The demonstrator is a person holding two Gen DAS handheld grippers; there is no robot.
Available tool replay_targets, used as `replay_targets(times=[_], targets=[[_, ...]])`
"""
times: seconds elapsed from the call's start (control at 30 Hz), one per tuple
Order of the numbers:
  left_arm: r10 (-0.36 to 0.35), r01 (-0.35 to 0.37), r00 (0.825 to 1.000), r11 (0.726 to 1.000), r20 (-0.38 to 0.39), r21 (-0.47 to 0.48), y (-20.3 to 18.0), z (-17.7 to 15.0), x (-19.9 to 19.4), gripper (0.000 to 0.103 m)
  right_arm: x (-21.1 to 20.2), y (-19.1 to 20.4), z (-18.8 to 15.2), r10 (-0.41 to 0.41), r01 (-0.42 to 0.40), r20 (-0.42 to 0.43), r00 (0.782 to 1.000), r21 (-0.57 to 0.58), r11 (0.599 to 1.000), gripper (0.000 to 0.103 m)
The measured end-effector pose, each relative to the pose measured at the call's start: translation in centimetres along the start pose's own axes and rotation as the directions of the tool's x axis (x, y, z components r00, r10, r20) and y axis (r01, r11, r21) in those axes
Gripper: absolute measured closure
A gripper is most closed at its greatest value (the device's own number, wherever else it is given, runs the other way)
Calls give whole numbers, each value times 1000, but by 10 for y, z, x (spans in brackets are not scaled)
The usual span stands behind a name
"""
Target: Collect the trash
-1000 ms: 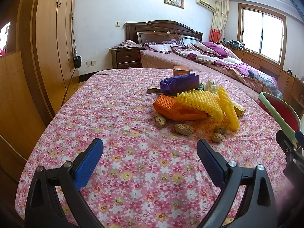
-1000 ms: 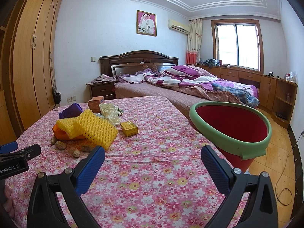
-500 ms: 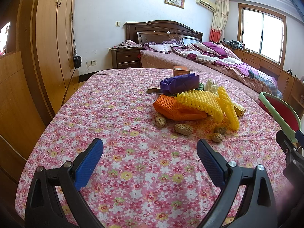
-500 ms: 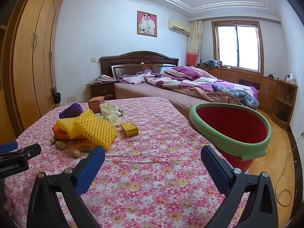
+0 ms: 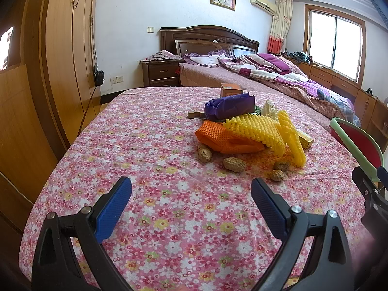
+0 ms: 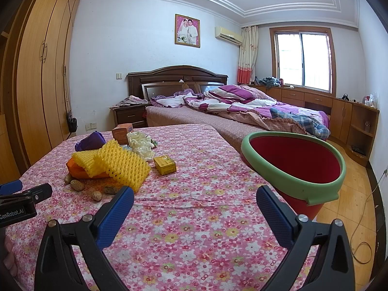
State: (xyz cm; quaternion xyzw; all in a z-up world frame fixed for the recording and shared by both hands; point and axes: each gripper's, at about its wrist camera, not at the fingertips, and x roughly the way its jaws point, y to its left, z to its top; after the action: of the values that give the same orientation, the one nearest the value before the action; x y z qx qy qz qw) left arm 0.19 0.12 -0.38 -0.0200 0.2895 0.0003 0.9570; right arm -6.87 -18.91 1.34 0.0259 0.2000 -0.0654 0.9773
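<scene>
The trash lies in one heap toward the far left of the counter (image 6: 198, 220), which is covered by a pink flowered cloth. On top we see a sheet of yellow foam netting (image 5: 257, 131), folded over a piece of orange netting (image 5: 218, 138). Behind them sit a purple wrapper (image 5: 229, 106), a crumpled white bag (image 6: 141, 145) and an orange box (image 6: 122, 133). A small yellow box (image 6: 165, 165) rests just beside the netting on its right. Four peanuts (image 5: 234, 164) are scattered on the cloth at the near edge of the heap.

The red bin (image 6: 298, 165), with its green rim, stands at the right edge of the counter, tilted so its mouth faces us, and looks empty as far as we can see inside.

Our left gripper (image 5: 191, 201) hovers above the cloth short of the peanuts, its jaws spread wide with nothing between them. Our right gripper (image 6: 195, 208) hangs over the middle of the counter, jaws likewise spread and empty, between the heap and the bin.

Compared with a second ago, almost nothing has changed: the heap, the bin and both grippers sit where they were. We judge that collecting has not begun, and every piece is yet to go into the bin. The peanuts nearest the left gripper look like the easiest first pick, though they are small and round and may roll.
</scene>
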Motion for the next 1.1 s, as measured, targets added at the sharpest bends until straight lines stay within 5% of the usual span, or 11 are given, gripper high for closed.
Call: replay_targets(times=[0.67, 1.1], targets=[[-19, 18, 999, 999, -33, -34, 4, 0, 1, 7, 1, -8, 2, 77, -75, -20, 997, 60, 995, 0], [-80, 79, 995, 997, -67, -16, 2, 50, 13, 7, 25, -28, 22, 119, -104, -151, 981, 104, 989, 0]])
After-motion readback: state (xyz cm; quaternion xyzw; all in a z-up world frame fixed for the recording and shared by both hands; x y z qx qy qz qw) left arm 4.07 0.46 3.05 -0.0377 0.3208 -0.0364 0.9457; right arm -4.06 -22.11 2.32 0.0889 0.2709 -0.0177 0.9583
